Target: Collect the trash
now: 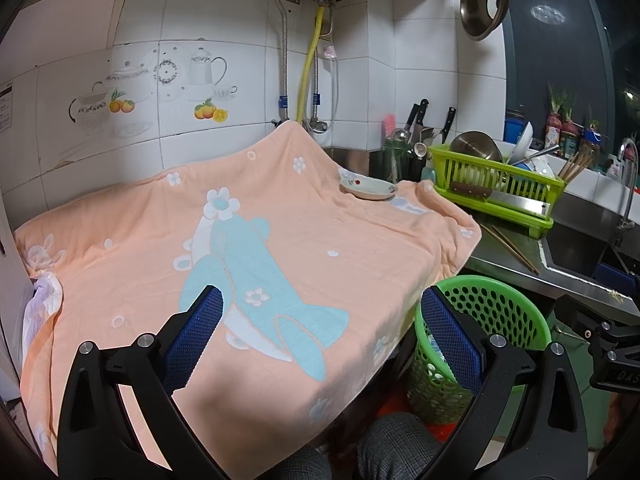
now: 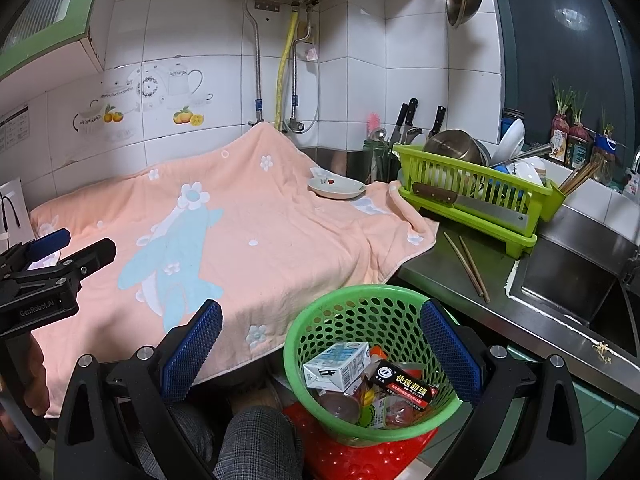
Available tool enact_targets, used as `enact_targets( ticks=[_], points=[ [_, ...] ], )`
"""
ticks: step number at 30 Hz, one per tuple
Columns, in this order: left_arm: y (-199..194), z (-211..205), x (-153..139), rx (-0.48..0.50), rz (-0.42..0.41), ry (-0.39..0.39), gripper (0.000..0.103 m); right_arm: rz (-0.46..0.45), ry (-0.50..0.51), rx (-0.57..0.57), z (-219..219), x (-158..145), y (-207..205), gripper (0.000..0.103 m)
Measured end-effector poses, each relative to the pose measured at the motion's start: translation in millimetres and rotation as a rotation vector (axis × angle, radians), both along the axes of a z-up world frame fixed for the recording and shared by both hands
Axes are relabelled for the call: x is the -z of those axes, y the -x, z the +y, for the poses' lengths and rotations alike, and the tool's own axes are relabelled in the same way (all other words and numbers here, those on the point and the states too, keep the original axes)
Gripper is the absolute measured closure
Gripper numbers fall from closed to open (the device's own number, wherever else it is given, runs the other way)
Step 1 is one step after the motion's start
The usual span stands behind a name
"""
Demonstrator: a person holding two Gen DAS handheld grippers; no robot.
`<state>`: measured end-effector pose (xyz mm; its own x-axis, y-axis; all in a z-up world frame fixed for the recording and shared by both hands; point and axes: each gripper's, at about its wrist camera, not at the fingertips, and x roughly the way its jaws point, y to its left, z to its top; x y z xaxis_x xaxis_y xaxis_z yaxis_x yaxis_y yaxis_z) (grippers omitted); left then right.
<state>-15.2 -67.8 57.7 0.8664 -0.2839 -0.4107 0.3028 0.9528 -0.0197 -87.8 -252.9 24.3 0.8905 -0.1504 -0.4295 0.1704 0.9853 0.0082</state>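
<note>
A green perforated trash basket [image 2: 372,360] stands on a red stool below the counter edge. It holds a white carton [image 2: 336,366], a black box [image 2: 408,384] and other wrappers. My right gripper [image 2: 320,344] is open and empty, held above the basket. My left gripper [image 1: 320,332] is open and empty above the peach towel [image 1: 240,260]; the basket [image 1: 480,340] is at its right. The left gripper also shows in the right wrist view [image 2: 72,246].
A small dish [image 2: 336,188] sits on the towel's far right. A green dish rack [image 2: 472,200] with a cleaver and pots stands beside it. Chopsticks [image 2: 468,268] lie on the steel counter. A sink [image 2: 580,292] is at right.
</note>
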Motion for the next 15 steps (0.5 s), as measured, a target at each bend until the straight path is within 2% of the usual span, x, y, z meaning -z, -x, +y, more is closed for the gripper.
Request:
enact_targets(
  ticks=[15],
  points=[
    [-1.7, 0.2, 0.1, 0.005, 0.003, -0.001, 0.005, 0.000, 0.002, 0.003, 0.5, 0.1, 0.3, 0.007]
  ],
)
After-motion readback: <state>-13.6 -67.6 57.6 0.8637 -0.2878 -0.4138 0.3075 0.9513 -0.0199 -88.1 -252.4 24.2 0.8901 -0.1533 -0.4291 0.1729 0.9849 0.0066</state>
